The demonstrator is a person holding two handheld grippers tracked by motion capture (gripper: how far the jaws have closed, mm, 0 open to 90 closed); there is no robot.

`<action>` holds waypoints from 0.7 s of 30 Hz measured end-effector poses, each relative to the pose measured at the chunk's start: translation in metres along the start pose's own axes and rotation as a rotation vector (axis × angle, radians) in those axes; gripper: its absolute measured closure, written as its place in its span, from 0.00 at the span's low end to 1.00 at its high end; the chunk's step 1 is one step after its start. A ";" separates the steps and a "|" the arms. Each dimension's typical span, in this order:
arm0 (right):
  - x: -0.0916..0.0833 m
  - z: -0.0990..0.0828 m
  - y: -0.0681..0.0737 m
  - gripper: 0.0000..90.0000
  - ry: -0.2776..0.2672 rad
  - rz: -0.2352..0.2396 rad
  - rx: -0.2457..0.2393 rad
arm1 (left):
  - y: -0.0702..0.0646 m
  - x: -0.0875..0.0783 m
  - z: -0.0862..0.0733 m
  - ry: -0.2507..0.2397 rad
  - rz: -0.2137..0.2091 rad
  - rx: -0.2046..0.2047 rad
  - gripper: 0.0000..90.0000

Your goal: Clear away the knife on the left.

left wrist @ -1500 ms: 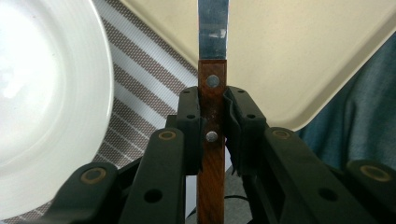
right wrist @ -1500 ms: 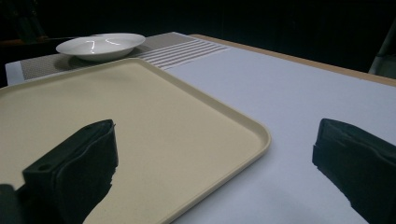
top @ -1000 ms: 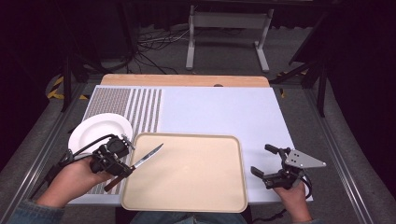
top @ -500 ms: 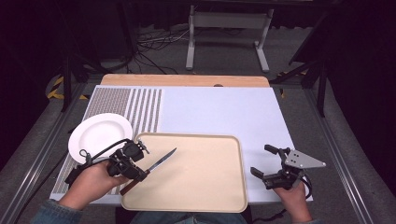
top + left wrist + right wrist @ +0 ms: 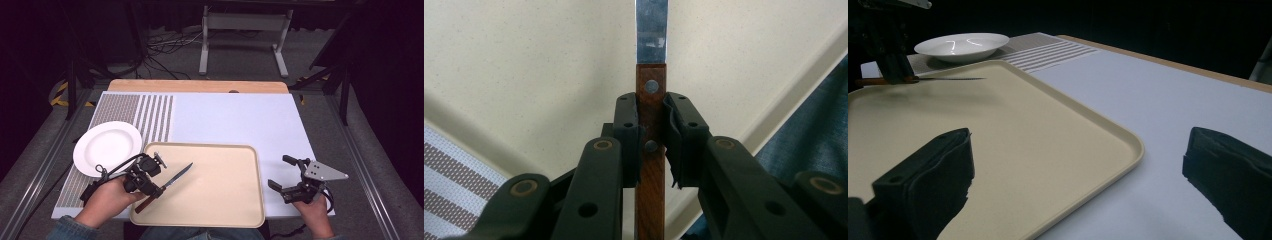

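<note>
The left claw (image 5: 156,186) is clamped on the wooden handle of a knife (image 5: 176,177), with both jaws pressed flat against the handle's sides between its two rivets. In the left gripper view the knife (image 5: 651,135) runs straight up between the jaws, its steel blade pointing away over the tray (image 5: 539,65). From the high view the knife lies slantwise over the tray's (image 5: 220,195) near left part, blade tip toward the tray's middle and far side, handle end near the tray's left rim. Whether the blade touches the tray or hangs just above it cannot be told.

The beige tray sits on the white mat (image 5: 235,120) covering the desk (image 5: 200,85), at the near edge. A white plate (image 5: 107,148) rests just beside the tray's far left corner, on the mat's striped part.

The right claw (image 5: 285,175) is held well apart, jaws wide, near the desk's near right corner, just beside the tray's right rim. In the right gripper view its jaws straddle the tray's (image 5: 998,150) corner, with the plate (image 5: 962,46) and the knife (image 5: 943,78) farther off.
</note>
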State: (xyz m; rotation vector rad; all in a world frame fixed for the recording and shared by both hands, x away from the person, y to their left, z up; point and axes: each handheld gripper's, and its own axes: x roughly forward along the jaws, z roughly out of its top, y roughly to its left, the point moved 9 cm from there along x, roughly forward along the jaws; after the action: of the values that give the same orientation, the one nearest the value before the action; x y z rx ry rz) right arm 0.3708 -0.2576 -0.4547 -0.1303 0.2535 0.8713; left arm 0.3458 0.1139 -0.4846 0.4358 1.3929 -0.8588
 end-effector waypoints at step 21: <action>0.000 -0.001 -0.001 0.01 0.005 -0.001 0.004 | 0.004 0.017 -0.003 0.047 0.007 -0.016 0.86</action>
State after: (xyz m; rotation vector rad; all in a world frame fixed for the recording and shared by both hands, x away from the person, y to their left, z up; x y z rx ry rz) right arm 0.3714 -0.2580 -0.4557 -0.1292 0.2598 0.8695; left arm 0.3463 0.1138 -0.5024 0.4505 1.4401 -0.8357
